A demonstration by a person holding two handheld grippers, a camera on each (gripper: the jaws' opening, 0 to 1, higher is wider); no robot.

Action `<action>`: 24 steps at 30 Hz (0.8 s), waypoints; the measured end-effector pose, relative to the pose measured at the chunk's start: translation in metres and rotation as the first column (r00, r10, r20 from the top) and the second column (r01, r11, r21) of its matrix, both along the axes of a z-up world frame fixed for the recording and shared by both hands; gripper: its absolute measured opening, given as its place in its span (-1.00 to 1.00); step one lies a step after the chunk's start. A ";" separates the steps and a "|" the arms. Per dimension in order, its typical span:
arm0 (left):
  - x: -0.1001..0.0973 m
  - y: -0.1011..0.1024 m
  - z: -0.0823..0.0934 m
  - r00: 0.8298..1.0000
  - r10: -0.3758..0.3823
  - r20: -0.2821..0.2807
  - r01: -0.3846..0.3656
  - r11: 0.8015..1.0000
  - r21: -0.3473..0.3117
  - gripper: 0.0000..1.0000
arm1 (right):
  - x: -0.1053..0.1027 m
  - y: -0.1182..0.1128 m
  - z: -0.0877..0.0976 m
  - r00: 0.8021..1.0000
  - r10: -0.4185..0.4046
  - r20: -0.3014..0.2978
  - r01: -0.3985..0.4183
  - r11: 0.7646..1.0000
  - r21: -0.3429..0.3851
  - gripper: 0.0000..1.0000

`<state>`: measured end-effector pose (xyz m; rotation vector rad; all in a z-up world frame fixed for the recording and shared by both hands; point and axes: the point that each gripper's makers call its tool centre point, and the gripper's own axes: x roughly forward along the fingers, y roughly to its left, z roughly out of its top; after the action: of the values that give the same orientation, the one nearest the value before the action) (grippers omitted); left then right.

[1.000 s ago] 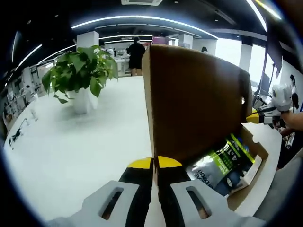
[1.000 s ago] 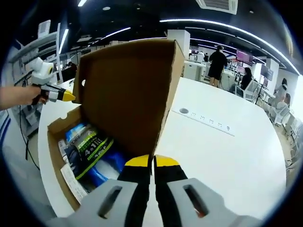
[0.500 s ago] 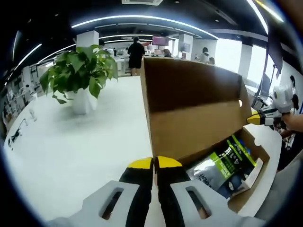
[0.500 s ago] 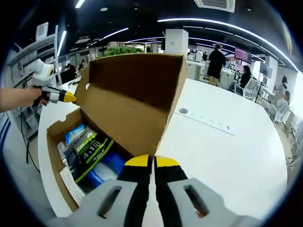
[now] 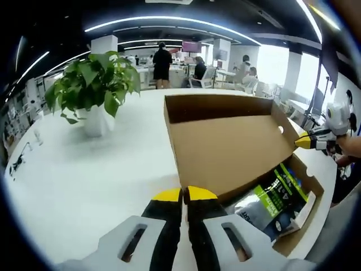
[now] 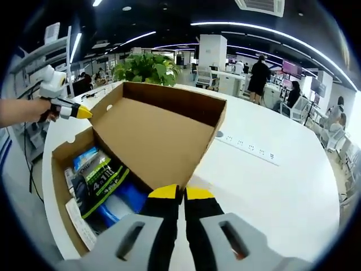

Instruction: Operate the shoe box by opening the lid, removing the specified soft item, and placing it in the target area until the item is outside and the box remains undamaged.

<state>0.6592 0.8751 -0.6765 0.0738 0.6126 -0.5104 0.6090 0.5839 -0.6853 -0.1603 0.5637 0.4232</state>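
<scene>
A white table (image 5: 84,180) spreads beneath both claws, a potted plant (image 5: 93,84) standing well beyond and to the left of the left gripper (image 5: 185,195); just ahead of that claw the shoe box (image 6: 62,169) lies with its brown cardboard lid (image 5: 225,147) folded back nearly flat, hinged along the far side; both the left gripper and the right gripper (image 6: 180,193) have their yellow-tipped jaws pressed together at a front corner of the lid, apparently pinching its thin edge, though the card between them is hard to make out; inside the box, just right of the left claw and left of the right one, sits the soft item (image 6: 101,178), a green-and-black plastic-wrapped pack over blue packaging (image 6: 127,200); it looks light, pliable and slick, so a pinch on a gathered fold or sealed edge should likely hold better than the flat face; the cardboard walls look thin and easily creased.
</scene>
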 end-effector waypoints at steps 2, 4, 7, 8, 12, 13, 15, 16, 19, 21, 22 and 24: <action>0.001 0.000 -0.001 1.000 0.002 -0.002 -0.002 1.000 -0.001 -1.00 | 0.001 0.000 -0.001 1.000 0.001 -0.003 -0.001 1.000 0.000 -0.98; 0.003 0.000 -0.002 1.000 0.004 -0.006 -0.004 1.000 0.000 -1.00 | 0.002 -0.001 -0.002 1.000 0.002 -0.007 -0.002 1.000 -0.001 -0.97; 0.006 -0.001 -0.003 1.000 0.005 -0.014 -0.005 1.000 0.005 -1.00 | 0.004 -0.001 -0.002 1.000 0.005 -0.013 -0.005 1.000 -0.005 -0.97; 0.006 -0.001 -0.003 1.000 0.006 -0.016 -0.006 1.000 0.007 -1.00 | 0.005 -0.002 -0.003 1.000 0.006 -0.015 -0.006 1.000 -0.006 -0.97; 0.007 -0.002 -0.005 1.000 0.008 -0.020 -0.008 1.000 0.011 -1.00 | 0.007 -0.002 -0.005 1.000 0.006 -0.020 -0.006 1.000 -0.008 -0.96; 0.008 -0.002 -0.005 1.000 0.010 -0.021 -0.010 1.000 0.008 -1.00 | 0.008 -0.003 -0.006 1.000 0.006 -0.022 -0.006 1.000 -0.008 -0.96; 0.008 -0.003 -0.006 1.000 0.015 -0.025 -0.015 1.000 0.004 -1.00 | 0.009 -0.003 -0.006 1.000 0.004 -0.027 -0.004 1.000 -0.003 -0.96; 0.008 -0.003 -0.006 0.999 0.017 -0.027 -0.017 1.000 0.005 -1.00 | 0.009 -0.003 -0.007 1.000 0.002 -0.031 -0.002 1.000 0.000 -0.96; 0.008 -0.004 -0.007 1.000 0.015 -0.023 -0.015 1.000 0.015 -1.00 | 0.009 -0.002 -0.007 0.999 0.003 -0.042 -0.003 1.000 0.004 -0.96; 0.009 -0.004 -0.007 0.999 0.020 -0.030 -0.020 1.000 0.013 -1.00 | 0.011 -0.003 -0.009 0.999 0.002 -0.052 -0.002 1.000 0.004 -0.95; 0.009 -0.004 -0.008 0.999 0.023 -0.034 -0.022 1.000 0.011 -1.00 | 0.012 -0.003 -0.010 0.998 0.002 -0.056 -0.002 1.000 0.006 -0.95; 0.010 -0.004 -0.009 0.999 0.023 -0.038 -0.023 1.000 0.010 -1.00 | 0.013 -0.003 -0.010 0.998 0.003 -0.060 -0.003 1.000 0.003 -0.94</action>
<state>0.6689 0.8712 -0.6851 0.0665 0.6527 -0.4875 0.6217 0.5813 -0.6955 -0.1461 0.6214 0.4331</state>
